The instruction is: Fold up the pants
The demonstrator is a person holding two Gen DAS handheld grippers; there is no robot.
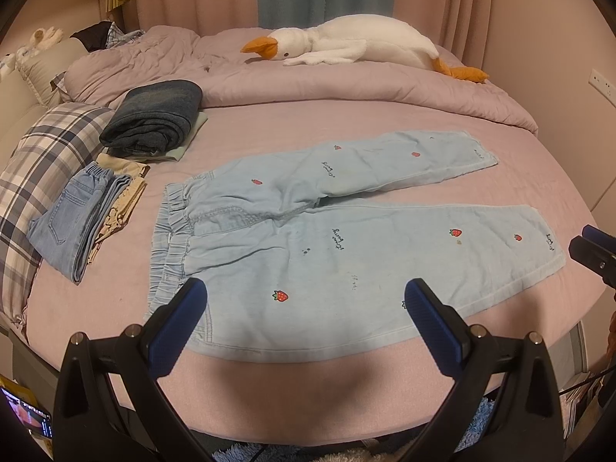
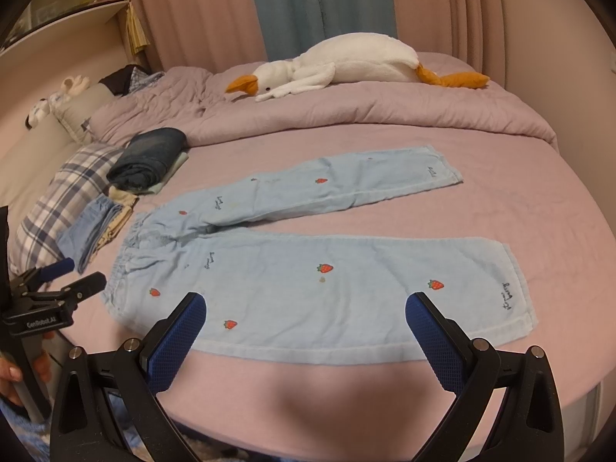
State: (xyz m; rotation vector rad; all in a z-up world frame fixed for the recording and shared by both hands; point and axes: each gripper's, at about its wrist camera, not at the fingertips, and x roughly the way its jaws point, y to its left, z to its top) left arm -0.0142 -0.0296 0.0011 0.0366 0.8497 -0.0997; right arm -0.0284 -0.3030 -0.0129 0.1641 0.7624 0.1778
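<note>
Pants: light-blue strawberry-print cotton pants spread flat on pink bed, unfolded.
Long axis: left-right, waistband left, hems right.
Left tongs: agape, empty, nearer waistband.
Right tongs: agape, empty, nearer hems.

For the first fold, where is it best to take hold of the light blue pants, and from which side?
Probably grip the pants on the near leg's long edge, coming from the bed's near side. That leg lies flat with this edge closest to both open grippers, left and right, so it can lift over the far leg.
</note>
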